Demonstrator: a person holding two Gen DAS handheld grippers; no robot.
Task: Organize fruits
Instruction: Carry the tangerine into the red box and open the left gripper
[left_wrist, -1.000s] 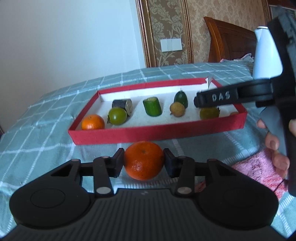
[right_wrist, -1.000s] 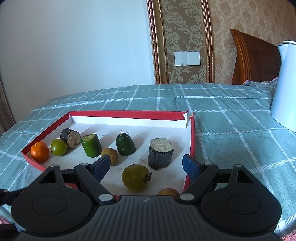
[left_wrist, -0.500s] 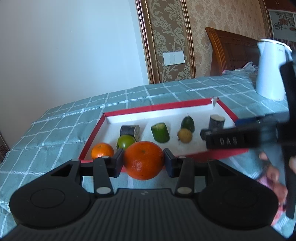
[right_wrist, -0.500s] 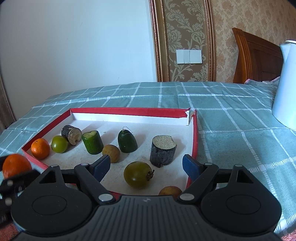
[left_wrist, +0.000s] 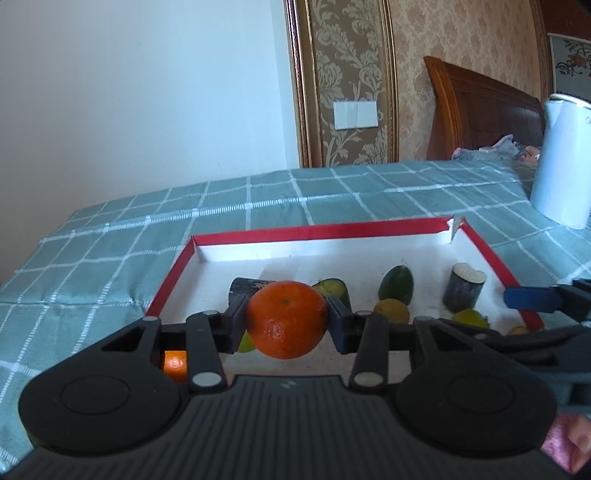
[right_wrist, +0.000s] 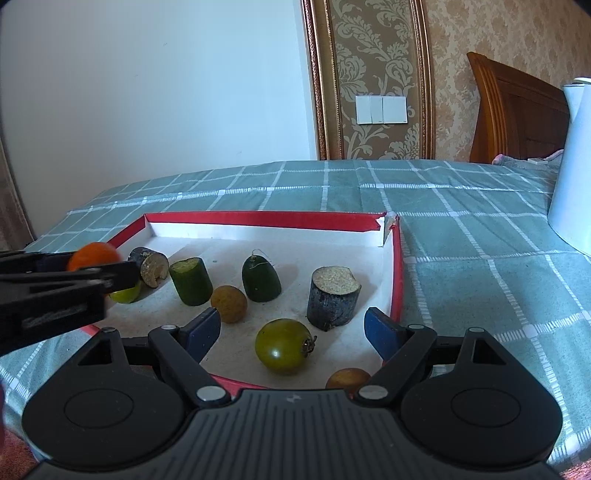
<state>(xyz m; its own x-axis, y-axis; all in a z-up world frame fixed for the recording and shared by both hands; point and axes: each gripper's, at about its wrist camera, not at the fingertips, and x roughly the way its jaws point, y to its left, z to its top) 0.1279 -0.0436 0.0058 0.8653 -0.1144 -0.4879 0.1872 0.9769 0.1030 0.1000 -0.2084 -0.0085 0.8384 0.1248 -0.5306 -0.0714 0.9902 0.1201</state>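
Left wrist view: left gripper (left_wrist: 287, 319) clamped on orange (left_wrist: 287, 319), both pads pressed against its sides, held above near-left part of red tray (left_wrist: 317, 232). Second, smaller orange (left_wrist: 174, 364) partly hidden behind left finger, in tray's near-left corner. Dark cut cylinder (left_wrist: 462, 288) upright near right wall, dark green fruit (left_wrist: 397, 283) beside it, brownish round fruit (left_wrist: 392, 311) in front.

Right wrist view: right gripper (right_wrist: 291, 328) spread wide, nothing between pads, hovering over tray's near-right edge. Green tomato (right_wrist: 284, 346) directly ahead between fingers, not touched. Cucumber piece (right_wrist: 191, 281) tilted, left of centre; another brown fruit (right_wrist: 347, 379) at near edge, partly hidden. Tray on checked green cloth (right_wrist: 461, 229); white kettle (right_wrist: 572, 177) well apart on right.
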